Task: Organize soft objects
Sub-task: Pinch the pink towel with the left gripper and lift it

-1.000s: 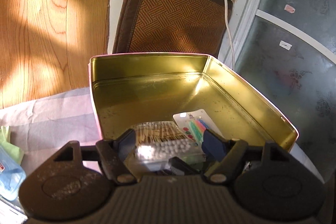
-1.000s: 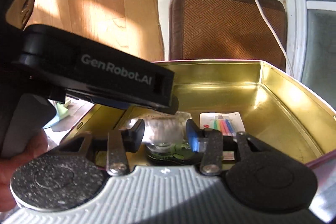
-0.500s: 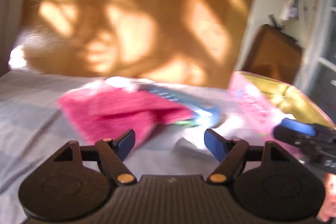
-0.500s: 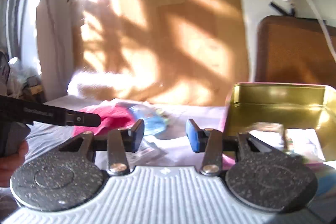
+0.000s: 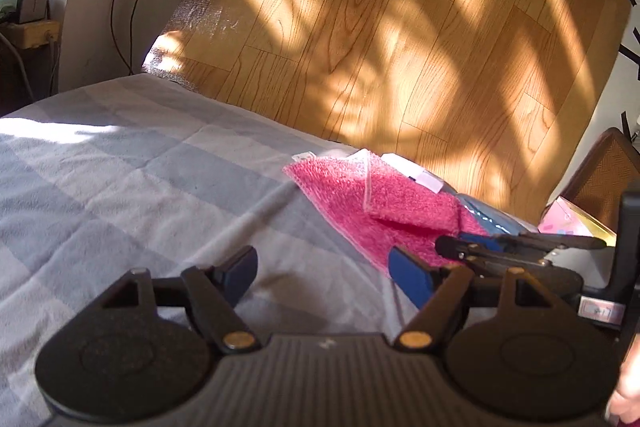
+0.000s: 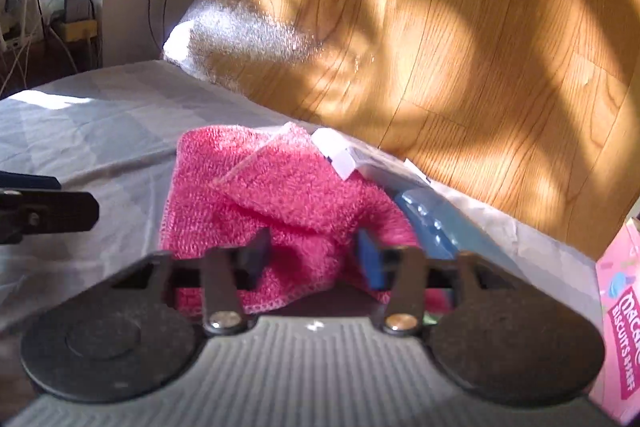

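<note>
A pink terry cloth (image 5: 360, 203) (image 6: 280, 195) lies rumpled on the grey checked bedspread (image 5: 120, 187), partly in a clear sleeve with a white tag (image 6: 340, 155). My right gripper (image 6: 312, 255) is low over its near edge. Its jaws still stand apart and are closing, with a raised fold of the cloth between them. In the left wrist view the right gripper (image 5: 452, 247) reaches in from the right. My left gripper (image 5: 320, 267) hangs open over bare bedspread just left of the cloth, nothing between its fingers; its tips (image 6: 52, 195) show at the left edge of the right wrist view.
A blue plastic packet (image 6: 424, 223) lies under the cloth's right side. A pink biscuit tin (image 6: 620, 327) stands at the far right, with a brown woven cushion (image 5: 600, 179) behind it. A wood-pattern board (image 5: 400, 47) leans along the back of the bed.
Both grippers swung left, away from the gold tin where items were let go, and dropped toward the bedspread. The right one now straddles the pink cloth; the left is beside it.
</note>
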